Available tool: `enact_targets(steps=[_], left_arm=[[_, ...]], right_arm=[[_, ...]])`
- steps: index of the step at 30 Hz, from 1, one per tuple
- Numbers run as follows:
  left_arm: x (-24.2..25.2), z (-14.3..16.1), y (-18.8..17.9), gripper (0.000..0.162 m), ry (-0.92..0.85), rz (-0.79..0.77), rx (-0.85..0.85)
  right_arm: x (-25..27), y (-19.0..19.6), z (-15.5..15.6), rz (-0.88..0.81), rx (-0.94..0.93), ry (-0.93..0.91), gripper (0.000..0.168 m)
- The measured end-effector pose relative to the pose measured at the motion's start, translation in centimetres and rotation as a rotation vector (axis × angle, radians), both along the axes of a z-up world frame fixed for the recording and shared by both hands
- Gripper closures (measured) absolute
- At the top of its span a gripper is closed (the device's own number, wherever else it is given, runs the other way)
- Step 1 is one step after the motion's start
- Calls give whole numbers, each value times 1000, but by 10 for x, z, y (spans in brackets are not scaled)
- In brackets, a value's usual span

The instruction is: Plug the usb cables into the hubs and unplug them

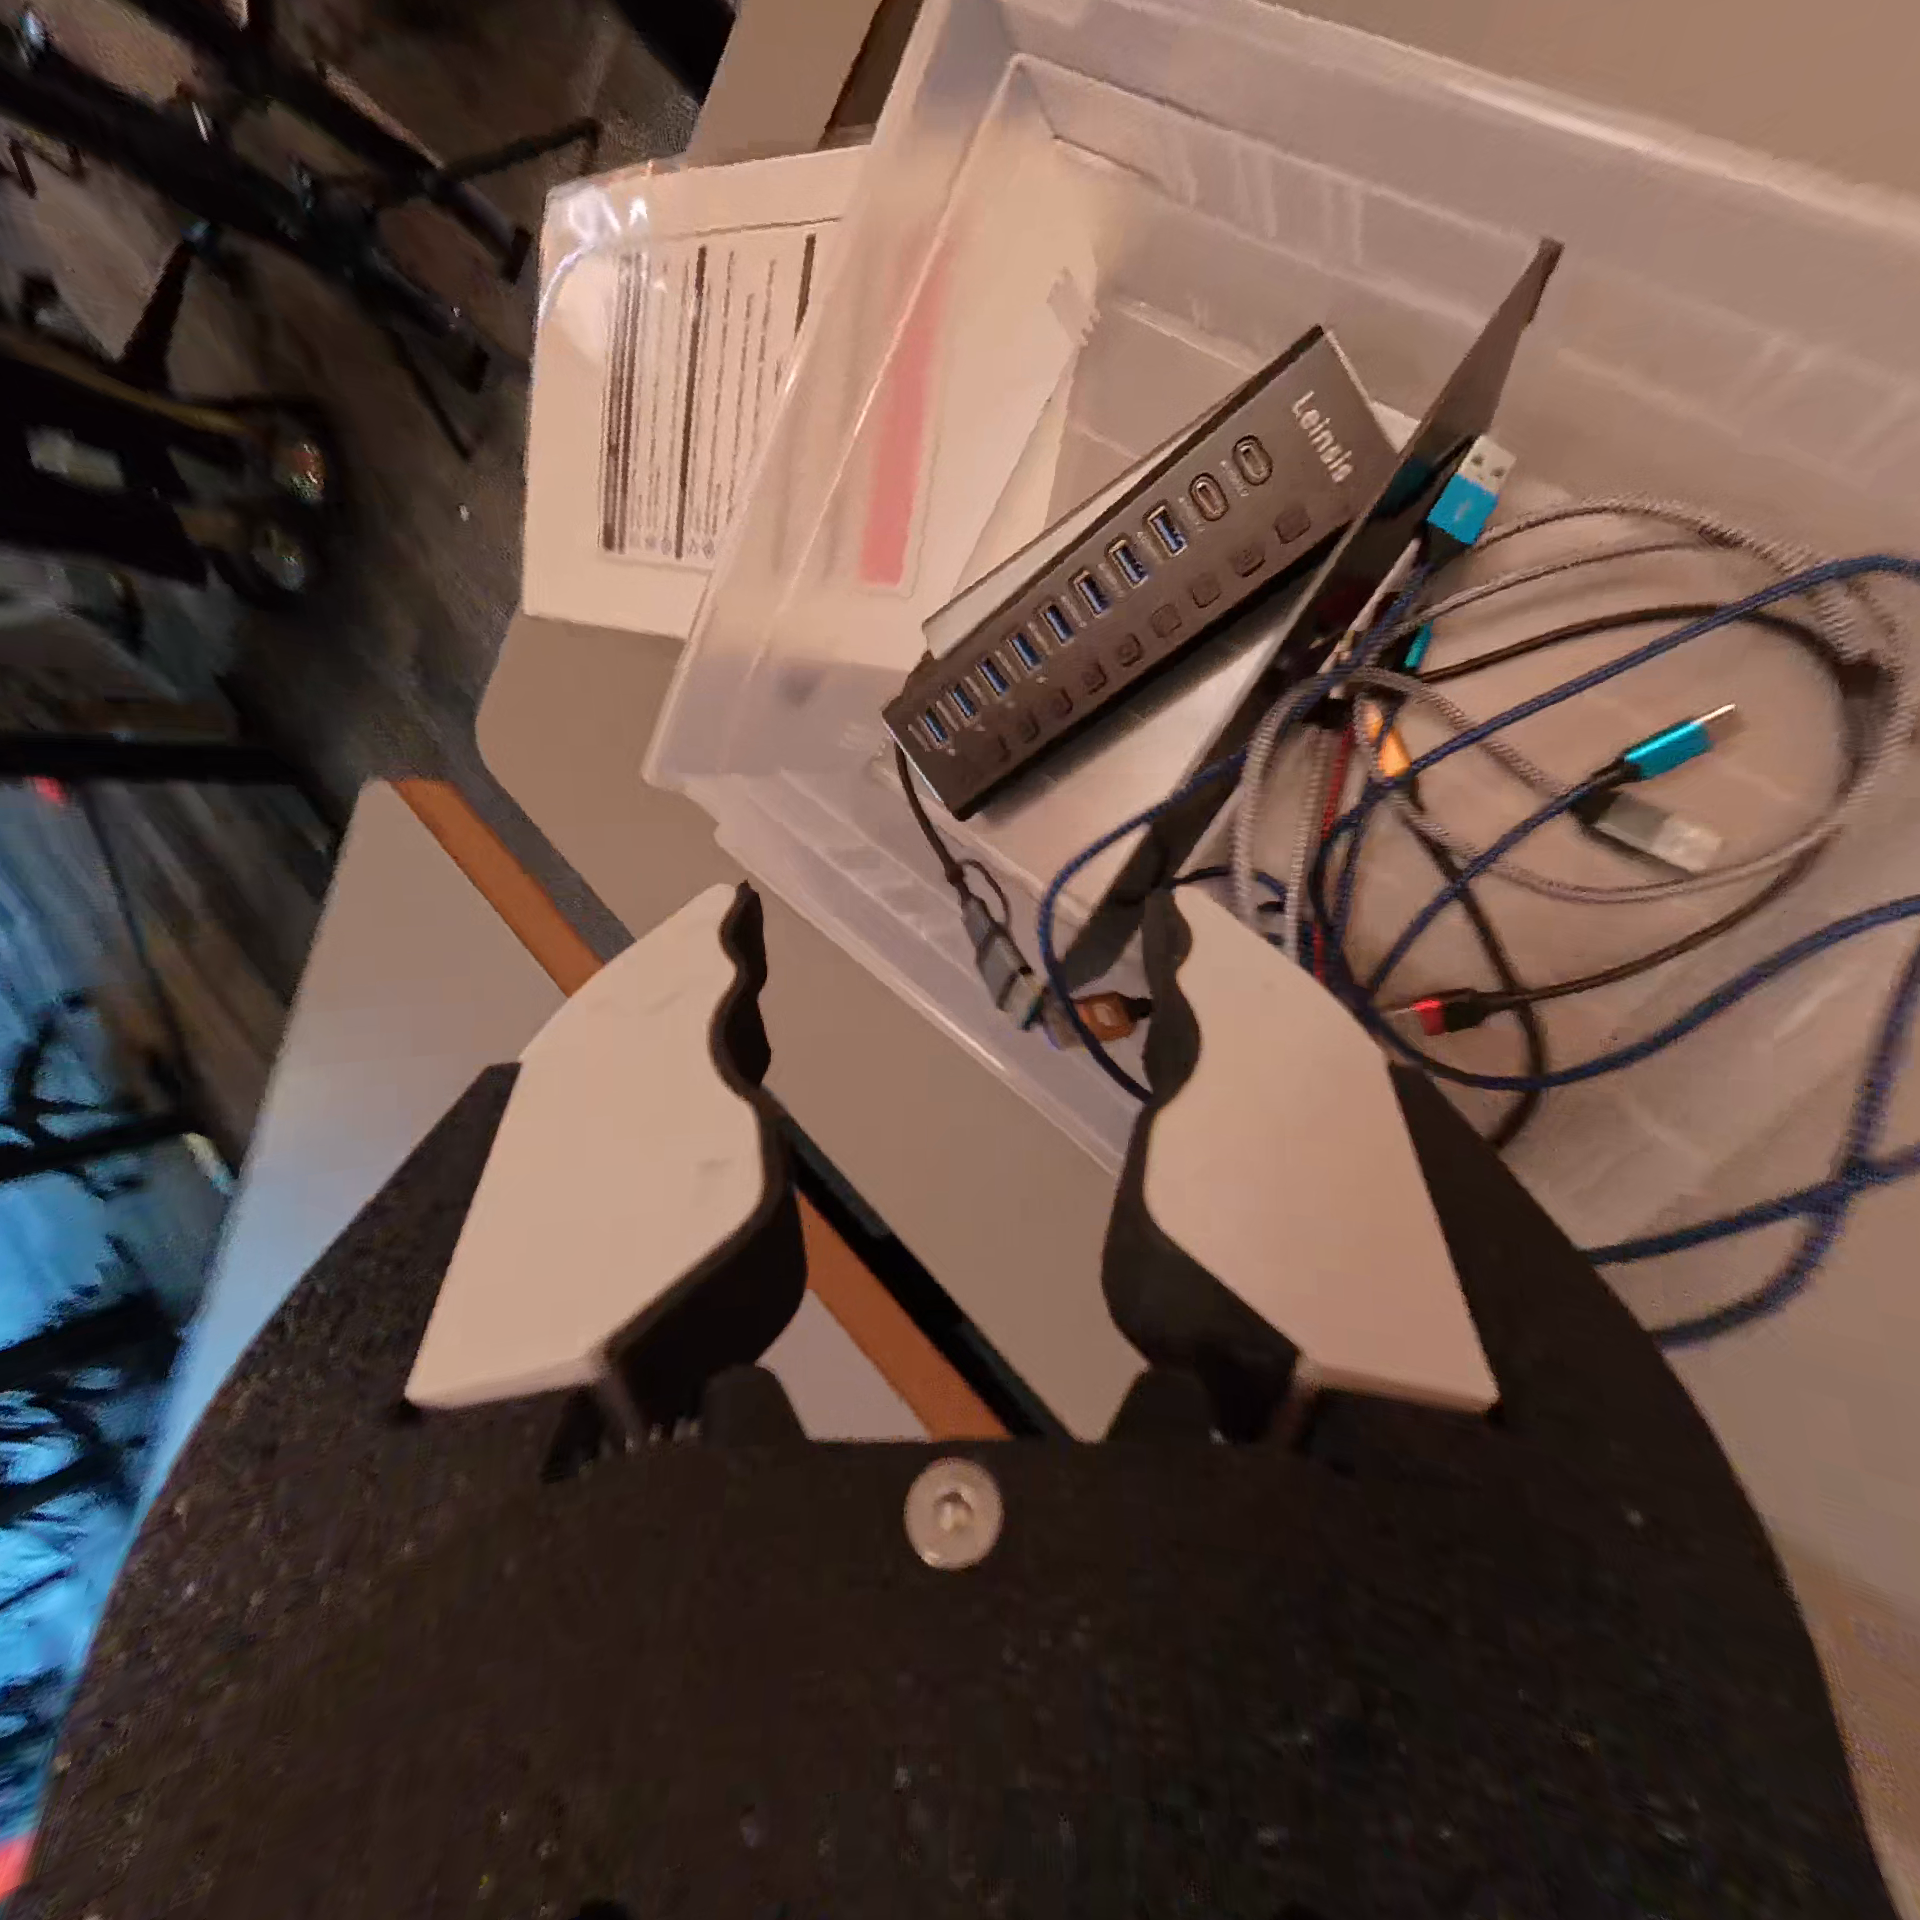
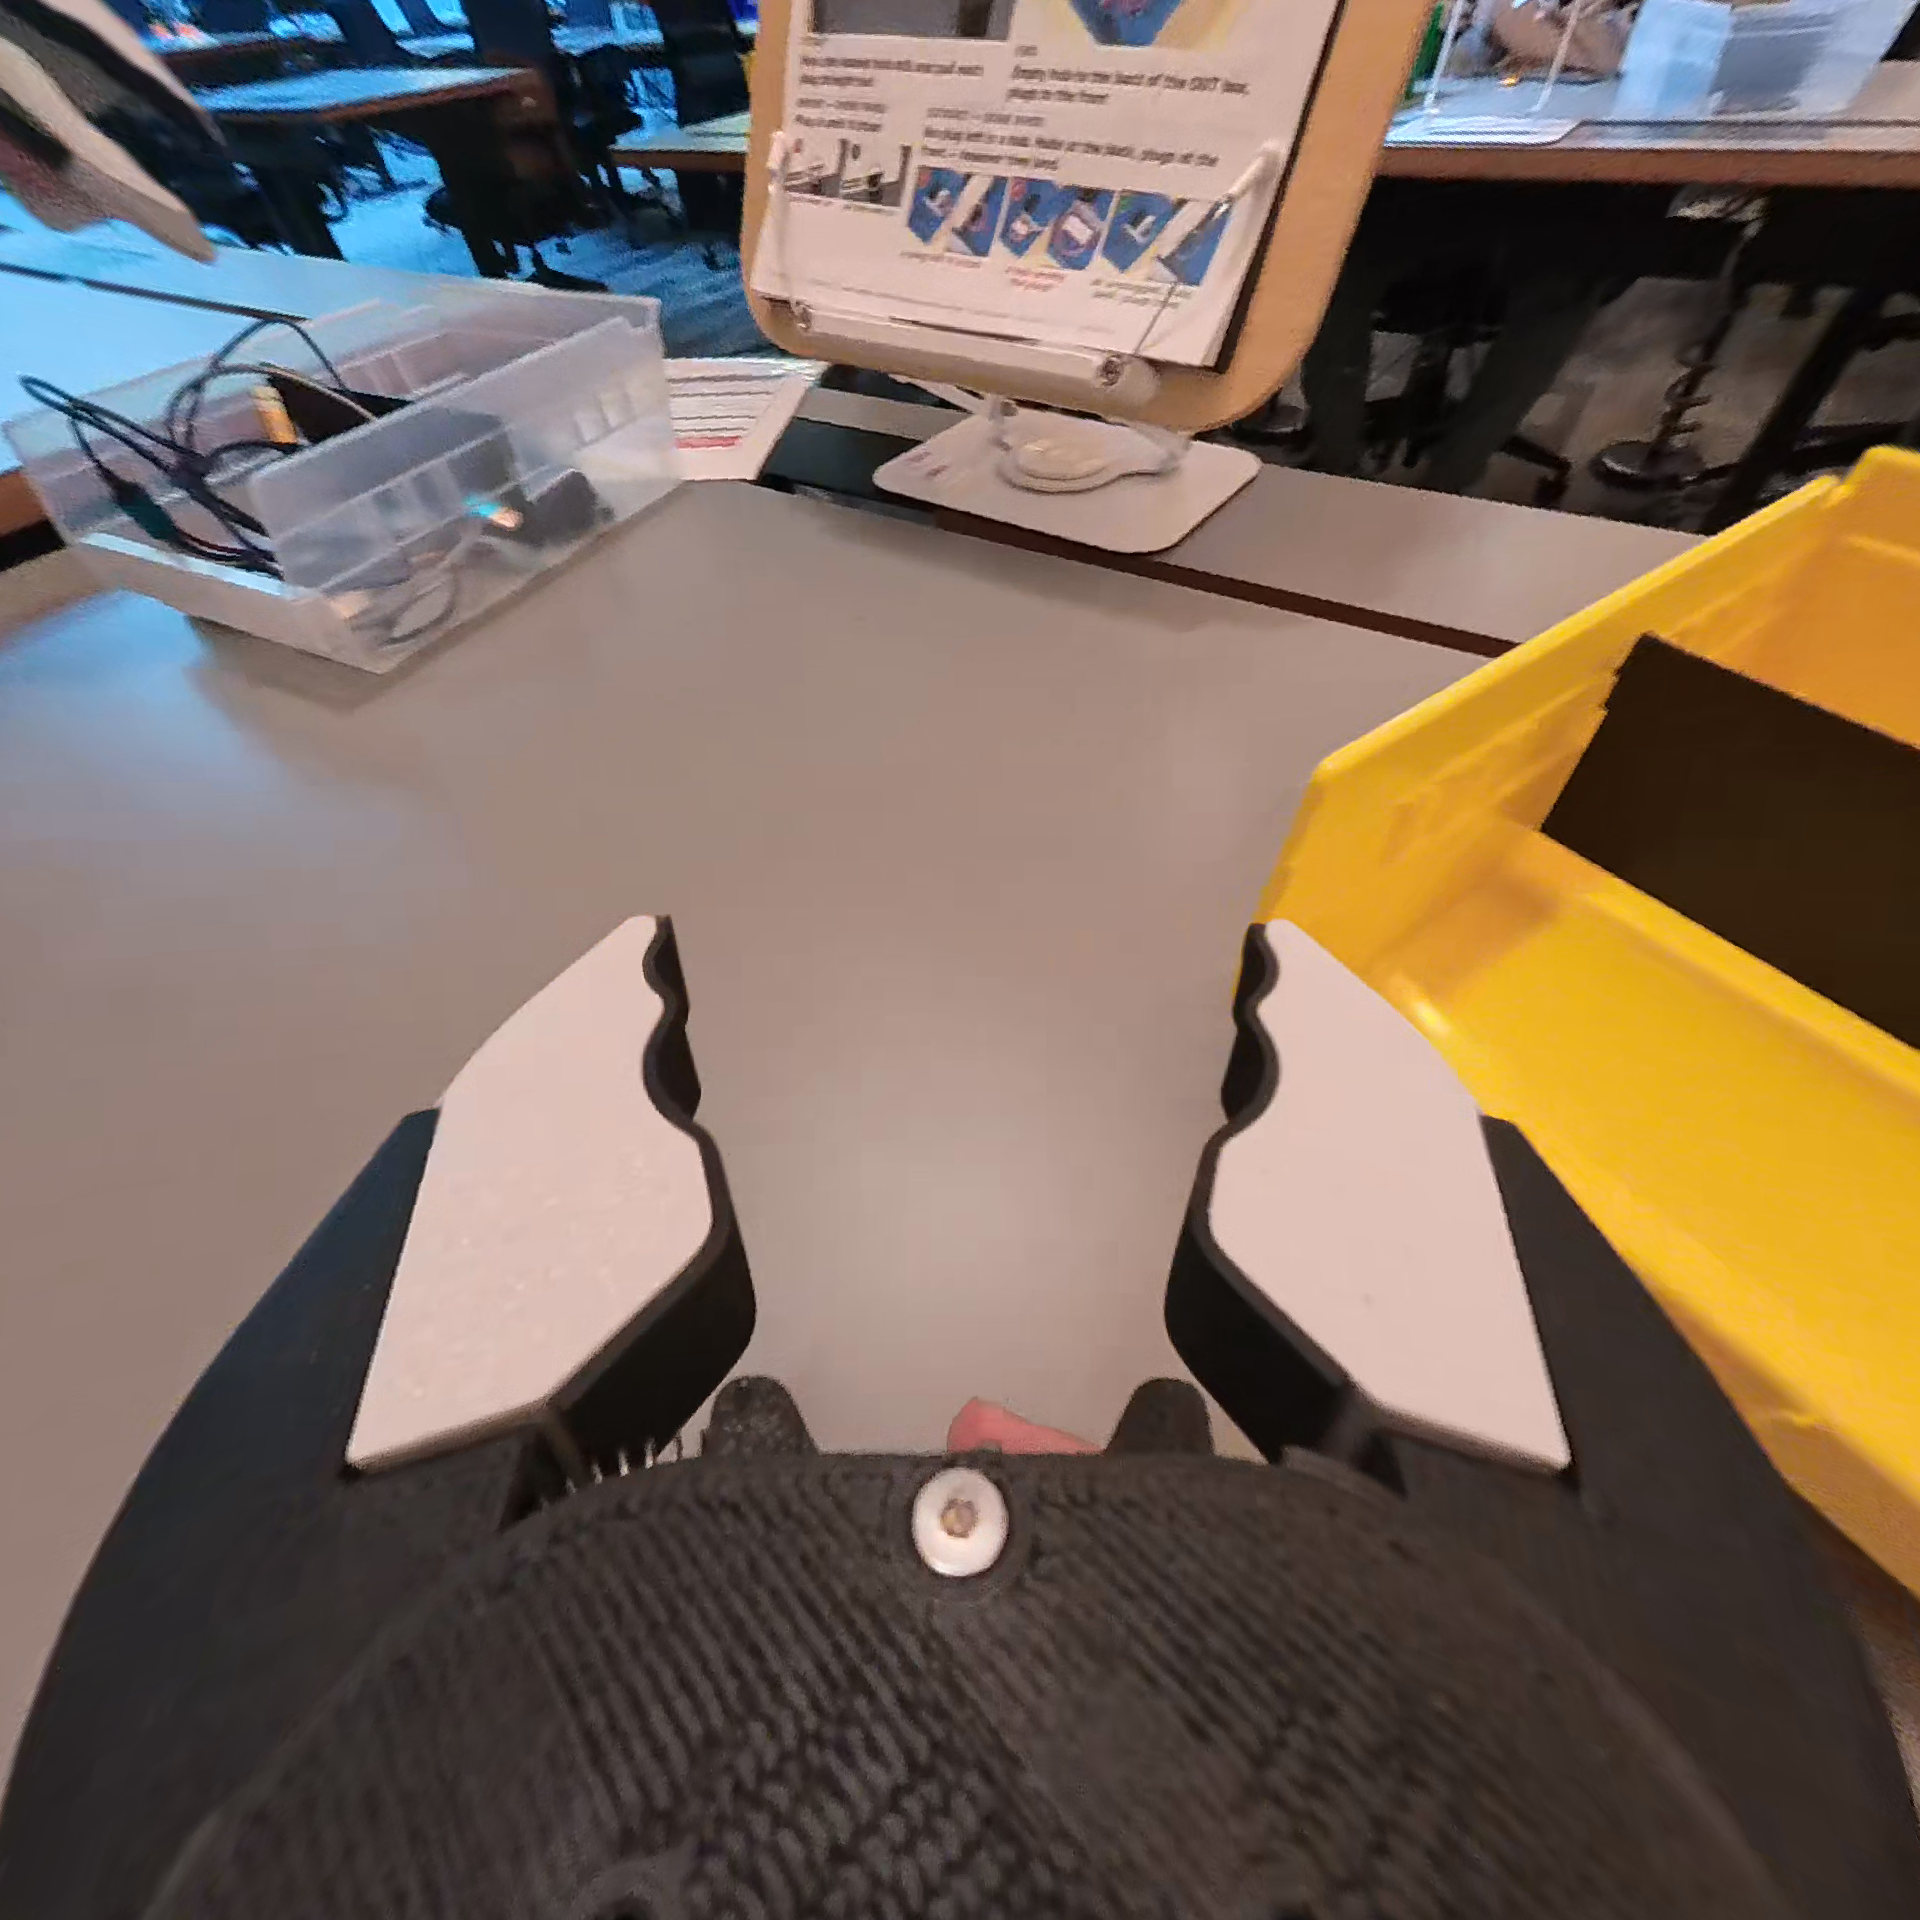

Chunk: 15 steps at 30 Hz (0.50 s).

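Your left gripper (image 1: 951,935) hovers with jaws wide and empty just before the clear bin (image 1: 1714,312), where the black hub (image 1: 1132,582) lies tilted beside the tangled cables (image 1: 1558,831), while your right gripper (image 2: 961,982) hangs wide and empty over the table (image 2: 831,748) beside the yellow bin (image 2: 1558,1039).

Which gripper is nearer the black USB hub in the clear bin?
Left. The left gripper hangs open just short of the USB hub in the clear bin. The right gripper, open, hangs over bare table, the bin far off.
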State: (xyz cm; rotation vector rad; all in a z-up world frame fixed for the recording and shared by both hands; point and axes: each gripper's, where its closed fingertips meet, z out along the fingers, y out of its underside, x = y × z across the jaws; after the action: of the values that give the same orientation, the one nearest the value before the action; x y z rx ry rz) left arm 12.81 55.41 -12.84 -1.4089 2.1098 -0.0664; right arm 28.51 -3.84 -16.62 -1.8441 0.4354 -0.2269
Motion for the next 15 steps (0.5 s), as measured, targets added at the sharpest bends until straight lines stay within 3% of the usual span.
enact_targets(steps=[6, 13, 15], left_arm=[[43, -23, 33, 91, 228, -192, 268], [52, -103, 42, 93, 546, -333, 207], [57, -114, 47, 104, 570, -331, 214]], right_arm=[[-6, 3, -6, 22, -1, 69, 69], [-6, 4, -14, 23, -26, 84, 70], [-7, 8, -20, 39, -44, 101, 71]])
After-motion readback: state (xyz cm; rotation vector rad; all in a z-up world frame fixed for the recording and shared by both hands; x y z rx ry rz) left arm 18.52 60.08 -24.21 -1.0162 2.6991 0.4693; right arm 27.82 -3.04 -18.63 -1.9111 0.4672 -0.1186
